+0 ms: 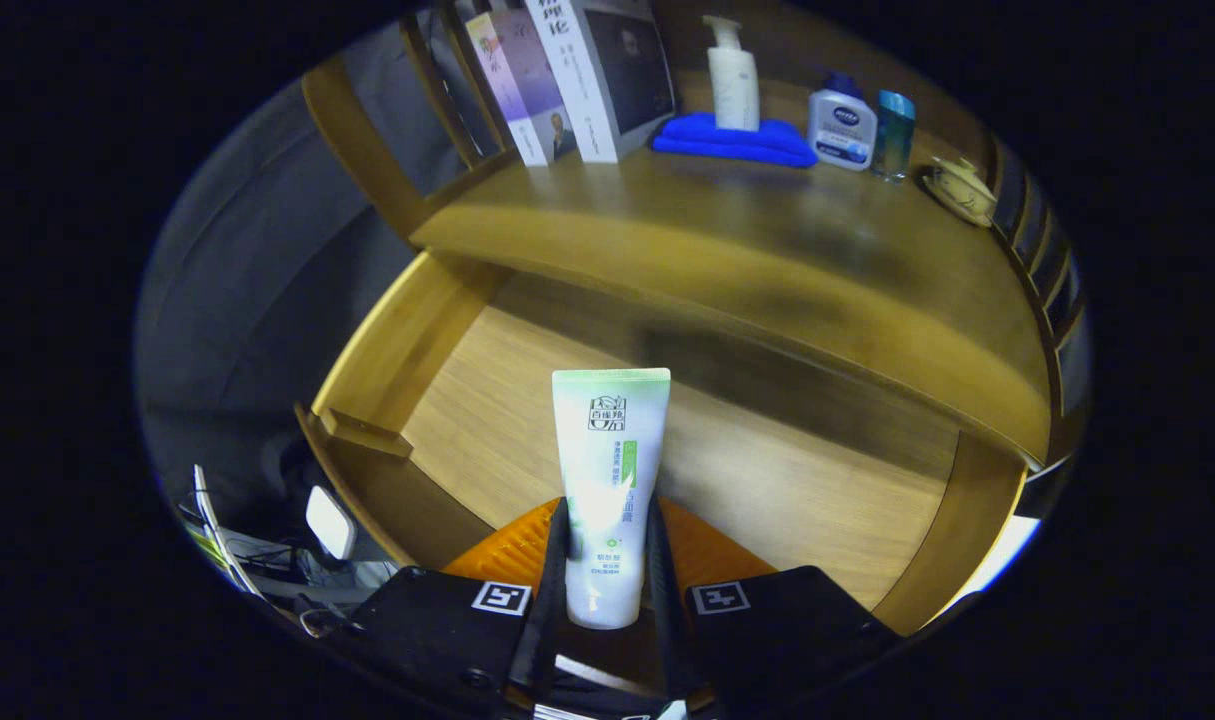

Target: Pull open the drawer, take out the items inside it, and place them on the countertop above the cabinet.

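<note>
While clamped: tube [609, 480], claw [607, 560].

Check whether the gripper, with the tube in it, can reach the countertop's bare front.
Probably yes. The gripper is shut on the tube above the open drawer, and the countertop ahead is bare; bottles and books stand at its back.

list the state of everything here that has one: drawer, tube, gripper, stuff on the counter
wooden drawer: pulled open, floor bare
white and green squeeze tube: clamped between the jaws, above the drawer
gripper: shut on the tube
white pump bottle: upright on the folded blue cloth
books: standing, leaning
wooden countertop: front area free
</note>
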Action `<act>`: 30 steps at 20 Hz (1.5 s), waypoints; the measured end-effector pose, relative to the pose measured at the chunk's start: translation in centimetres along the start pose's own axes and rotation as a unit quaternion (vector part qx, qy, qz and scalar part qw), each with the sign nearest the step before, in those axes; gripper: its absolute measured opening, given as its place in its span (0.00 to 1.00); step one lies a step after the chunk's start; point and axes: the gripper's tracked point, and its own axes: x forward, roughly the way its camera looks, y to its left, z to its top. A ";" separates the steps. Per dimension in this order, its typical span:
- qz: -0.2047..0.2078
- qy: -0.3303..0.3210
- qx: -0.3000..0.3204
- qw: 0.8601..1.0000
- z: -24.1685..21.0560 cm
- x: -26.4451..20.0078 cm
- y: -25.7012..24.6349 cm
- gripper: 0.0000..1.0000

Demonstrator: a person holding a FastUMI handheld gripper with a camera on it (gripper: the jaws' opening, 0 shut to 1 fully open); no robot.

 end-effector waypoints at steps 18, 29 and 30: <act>0.011 -0.169 0.170 0.971 14.7 -6.9 -5.3 0.44; -0.040 -0.160 0.231 0.959 17.5 -1.5 -9.1 0.44; -0.045 -0.155 0.234 0.959 17.4 -1.1 -9.5 0.45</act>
